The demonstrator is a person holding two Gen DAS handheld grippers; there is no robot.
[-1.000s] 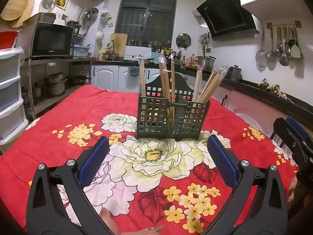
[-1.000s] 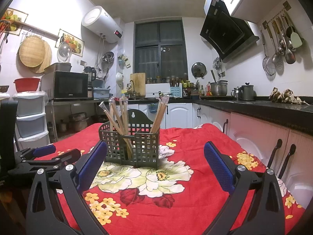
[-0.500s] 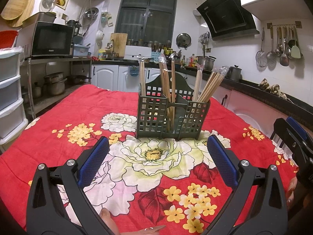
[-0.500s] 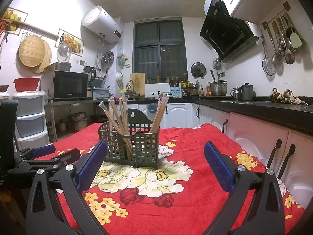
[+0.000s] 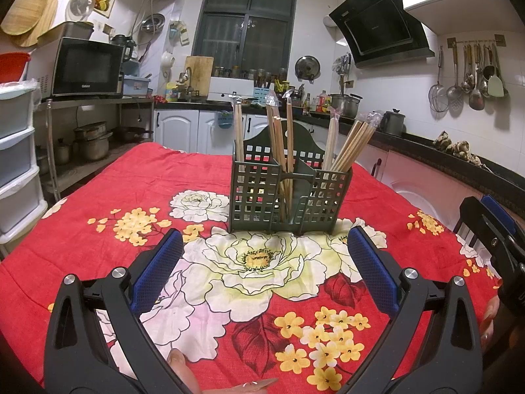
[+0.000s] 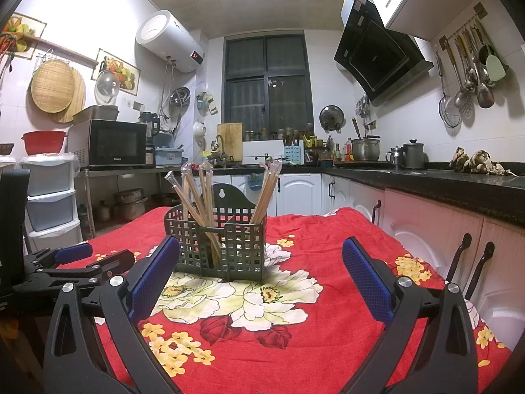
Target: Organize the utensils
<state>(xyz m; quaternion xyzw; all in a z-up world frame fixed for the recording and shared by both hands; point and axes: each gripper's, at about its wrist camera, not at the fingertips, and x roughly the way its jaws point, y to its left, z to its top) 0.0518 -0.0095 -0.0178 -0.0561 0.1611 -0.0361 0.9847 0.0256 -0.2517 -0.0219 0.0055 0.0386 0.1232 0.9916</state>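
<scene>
Both tongs gape empty: left gripper (image 5: 264, 266), right gripper (image 6: 261, 271). Caddy (image 5: 290, 193) is light; I risk tipping it by snagging leaning chopsticks (image 5: 352, 144)

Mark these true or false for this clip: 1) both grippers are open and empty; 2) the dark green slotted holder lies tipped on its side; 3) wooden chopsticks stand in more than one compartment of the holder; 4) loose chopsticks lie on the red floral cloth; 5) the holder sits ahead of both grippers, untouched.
1) True: the left gripper and right gripper are both spread wide with nothing between their blue pads.
2) False: the dark green slotted plastic holder stands upright.
3) True: the wooden chopsticks lean in separate sections.
4) False: no chopsticks show on the red floral cloth.
5) True: it stands apart from both grippers.
</scene>
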